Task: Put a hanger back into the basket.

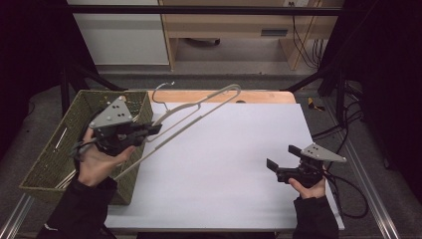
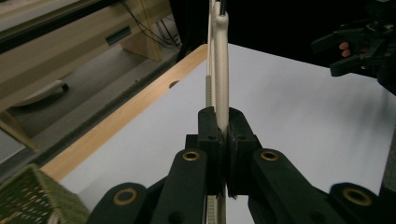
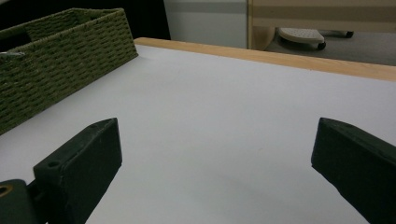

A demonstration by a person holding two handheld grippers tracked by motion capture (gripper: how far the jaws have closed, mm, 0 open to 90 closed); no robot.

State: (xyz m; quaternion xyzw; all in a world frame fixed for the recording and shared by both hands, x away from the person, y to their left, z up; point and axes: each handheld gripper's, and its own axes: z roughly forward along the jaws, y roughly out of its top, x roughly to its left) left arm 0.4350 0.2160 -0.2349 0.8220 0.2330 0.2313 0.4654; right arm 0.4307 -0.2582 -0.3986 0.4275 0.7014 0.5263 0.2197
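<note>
A cream clothes hanger point(image 1: 199, 107) with a thin metal hook is held up at a slant, one end over the green woven basket point(image 1: 50, 164) and the other high above the white sheet point(image 1: 224, 164). My left gripper point(image 1: 155, 129) is shut on one of its bars beside the basket's right wall. In the left gripper view the hanger point(image 2: 222, 60) stands edge-on, pinched between the pads of that gripper point(image 2: 223, 121). My right gripper point(image 1: 282, 156) rests low at the sheet's right, open, nothing between its fingers. In its own view the right gripper point(image 3: 215, 144) faces bare sheet.
The basket point(image 3: 60, 60) stands at the table's left edge with several more thin hangers lying inside. A wooden table strip point(image 1: 259, 96) runs along the back of the sheet. Cables hang off the right side. The right gripper point(image 2: 336, 56) appears far off in the left gripper view.
</note>
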